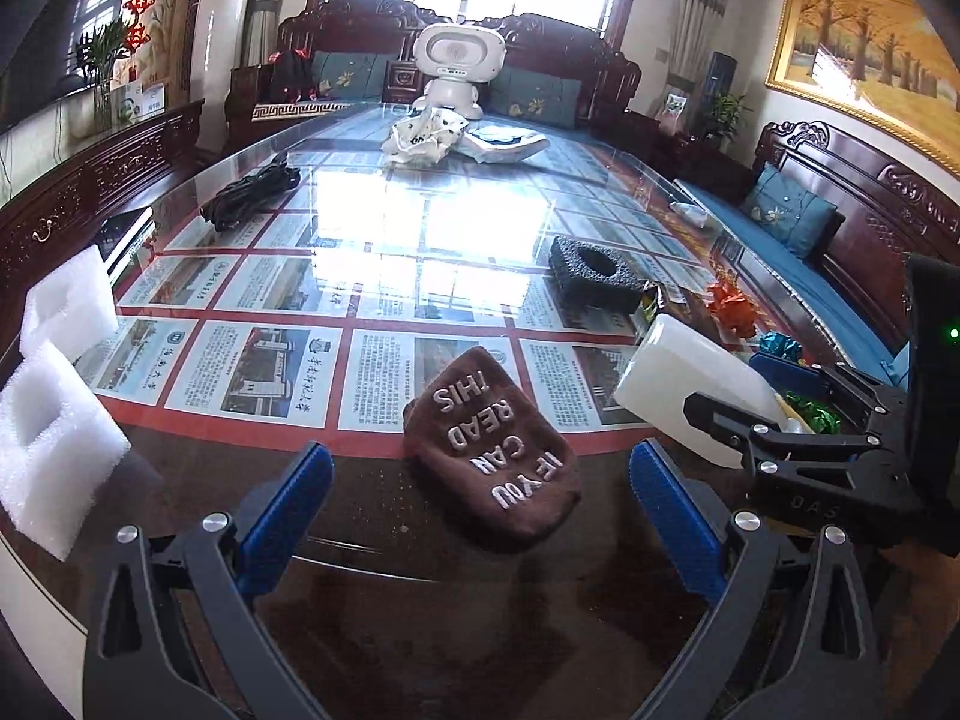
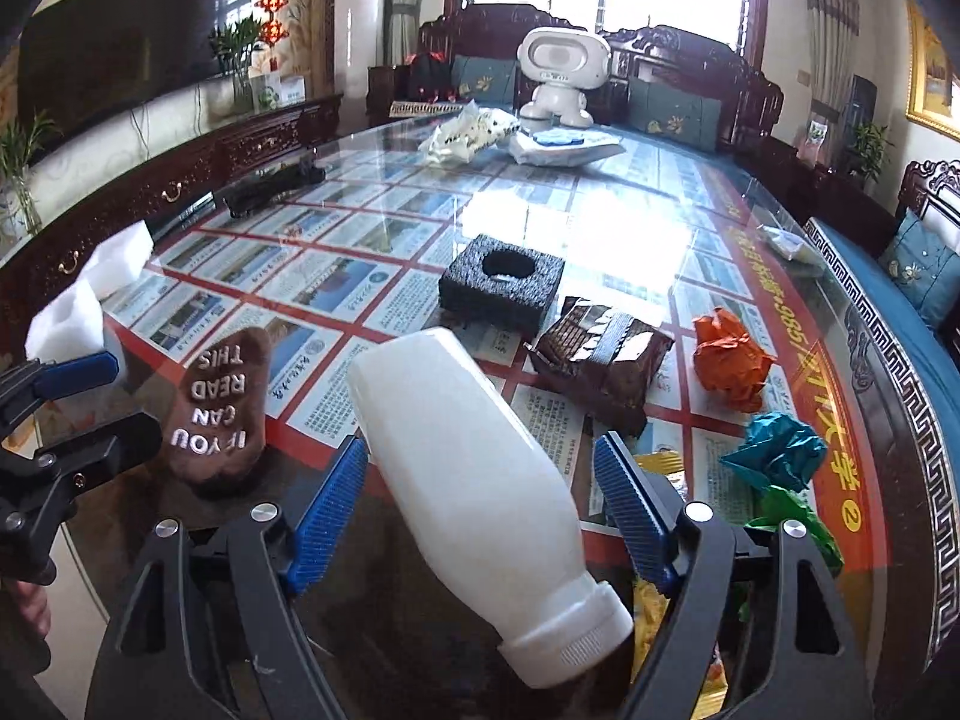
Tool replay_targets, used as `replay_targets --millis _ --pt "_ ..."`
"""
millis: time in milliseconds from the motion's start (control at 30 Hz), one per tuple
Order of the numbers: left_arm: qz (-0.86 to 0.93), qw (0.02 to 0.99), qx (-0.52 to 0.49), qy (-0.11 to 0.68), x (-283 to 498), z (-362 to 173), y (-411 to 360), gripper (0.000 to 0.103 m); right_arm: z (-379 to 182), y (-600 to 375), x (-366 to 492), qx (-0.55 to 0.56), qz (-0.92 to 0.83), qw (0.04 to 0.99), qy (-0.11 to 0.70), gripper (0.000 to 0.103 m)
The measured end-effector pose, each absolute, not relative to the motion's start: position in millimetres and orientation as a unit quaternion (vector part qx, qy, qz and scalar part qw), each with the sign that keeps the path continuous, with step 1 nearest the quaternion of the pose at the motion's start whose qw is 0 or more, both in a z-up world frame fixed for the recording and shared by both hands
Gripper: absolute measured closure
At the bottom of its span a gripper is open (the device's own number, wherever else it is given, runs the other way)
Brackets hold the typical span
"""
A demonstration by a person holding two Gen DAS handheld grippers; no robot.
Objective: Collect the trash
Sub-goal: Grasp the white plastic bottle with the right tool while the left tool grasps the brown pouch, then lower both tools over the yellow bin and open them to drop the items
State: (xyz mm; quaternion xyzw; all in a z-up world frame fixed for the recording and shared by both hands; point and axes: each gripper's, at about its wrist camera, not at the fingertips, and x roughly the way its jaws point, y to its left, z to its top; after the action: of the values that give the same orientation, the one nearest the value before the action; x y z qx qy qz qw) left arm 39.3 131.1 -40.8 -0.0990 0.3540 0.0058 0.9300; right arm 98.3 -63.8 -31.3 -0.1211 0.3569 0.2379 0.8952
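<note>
A white plastic bottle (image 2: 474,480) lies between the wide-spread blue pads of my right gripper (image 2: 483,468), cap toward the camera; the pads do not touch it. It also shows in the left wrist view (image 1: 690,387). My left gripper (image 1: 480,468) is open, its pads either side of a brown sock (image 1: 489,450) lettered "IF YOU CAN READ THIS", also in the right wrist view (image 2: 219,408). Crumpled orange (image 2: 729,360), teal (image 2: 774,450) and green (image 2: 798,519) wrappers and a brown packet (image 2: 603,354) lie on the glass table (image 2: 648,228).
A black foam block (image 2: 501,285) with a round hole sits mid-table. White foam pieces (image 1: 54,396) lie at the left edge. Black cables (image 1: 252,189), crumpled white bags (image 1: 426,135) and a white robot toy (image 1: 456,69) stand farther back. Wooden sofas surround the table.
</note>
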Motion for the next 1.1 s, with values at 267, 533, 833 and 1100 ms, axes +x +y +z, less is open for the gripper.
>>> replay_targets --millis 267,533,833,1100 --pt "0.004 0.919 -0.124 0.375 58 -54 138 0.004 -34 -64 99 -0.102 0.254 0.887 0.372 0.048" --pt "0.020 0.913 -0.131 0.386 79 -62 139 0.004 -25 -77 90 -0.063 0.263 0.890 0.368 0.050" --pt "-0.012 0.907 -0.132 0.399 86 -62 134 0.089 -9 -93 78 -0.030 0.269 0.897 0.349 0.050" --pt "-0.022 0.922 -0.118 0.367 58 -42 118 0.091 11 -115 49 -0.008 0.267 0.907 0.324 0.050"
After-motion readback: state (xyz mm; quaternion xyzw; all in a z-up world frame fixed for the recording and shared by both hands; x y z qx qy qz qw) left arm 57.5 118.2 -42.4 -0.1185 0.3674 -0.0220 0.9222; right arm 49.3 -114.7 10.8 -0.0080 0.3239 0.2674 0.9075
